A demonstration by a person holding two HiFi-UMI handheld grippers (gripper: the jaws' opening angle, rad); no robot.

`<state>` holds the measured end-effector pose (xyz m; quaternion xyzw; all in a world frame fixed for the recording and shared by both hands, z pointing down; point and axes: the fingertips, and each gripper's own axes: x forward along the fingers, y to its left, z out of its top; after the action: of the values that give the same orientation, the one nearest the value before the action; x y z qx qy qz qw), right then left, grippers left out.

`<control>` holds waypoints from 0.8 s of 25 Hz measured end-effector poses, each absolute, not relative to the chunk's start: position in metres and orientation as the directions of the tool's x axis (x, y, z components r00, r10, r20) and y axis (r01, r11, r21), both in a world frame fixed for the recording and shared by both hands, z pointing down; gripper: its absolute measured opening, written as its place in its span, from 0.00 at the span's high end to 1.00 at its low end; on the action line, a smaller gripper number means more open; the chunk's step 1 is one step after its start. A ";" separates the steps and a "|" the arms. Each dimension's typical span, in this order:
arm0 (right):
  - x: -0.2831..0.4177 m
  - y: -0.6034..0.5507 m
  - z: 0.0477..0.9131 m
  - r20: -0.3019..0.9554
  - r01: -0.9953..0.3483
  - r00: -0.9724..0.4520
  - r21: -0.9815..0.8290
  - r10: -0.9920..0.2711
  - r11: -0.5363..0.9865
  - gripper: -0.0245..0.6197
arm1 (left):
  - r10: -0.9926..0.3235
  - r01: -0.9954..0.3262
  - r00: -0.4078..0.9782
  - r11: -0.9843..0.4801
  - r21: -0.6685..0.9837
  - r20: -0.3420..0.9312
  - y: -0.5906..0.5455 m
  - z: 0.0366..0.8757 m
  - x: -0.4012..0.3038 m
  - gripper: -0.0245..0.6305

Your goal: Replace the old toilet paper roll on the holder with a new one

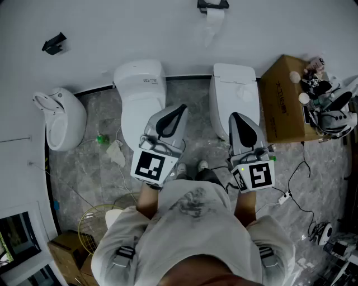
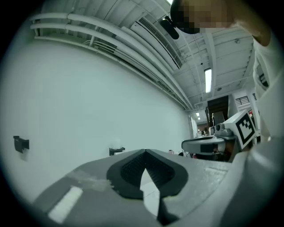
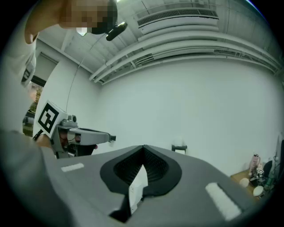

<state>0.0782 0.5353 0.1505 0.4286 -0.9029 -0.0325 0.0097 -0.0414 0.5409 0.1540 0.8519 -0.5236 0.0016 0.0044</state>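
White wall ahead is bearing a black holder (image 1: 212,5) with its white paper roll (image 1: 214,21). The grey left gripper (image 1: 178,111) and right gripper (image 1: 236,118) are pointing level, jaws together and empty, likely because the approach is not yet begun.

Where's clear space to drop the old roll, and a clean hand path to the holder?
Free: the floor strip between the left toilet and right toilet, both toilets' bare tops, and blank wall around the paper holder. Crowded: the cardboard box is piled with clutter, cables cross the floor below it, litter lies between the urinal and left toilet.
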 end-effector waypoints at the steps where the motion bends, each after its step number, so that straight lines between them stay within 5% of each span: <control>1: 0.074 0.534 0.151 -0.010 -0.771 -0.635 0.070 -0.773 0.633 0.97 | -0.893 -0.893 0.449 -0.449 0.006 0.005 0.540 0.155 -0.044 0.96; 20: 0.056 0.481 0.161 -0.025 -0.798 -0.601 0.071 -0.799 0.598 0.96 | -0.879 -0.879 0.477 -0.476 0.027 0.030 0.489 0.169 -0.052 0.96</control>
<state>0.0564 0.4813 0.1613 0.4466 -0.8940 -0.0373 0.0048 -0.0520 0.4888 0.1686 0.8591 -0.5115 0.0059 0.0194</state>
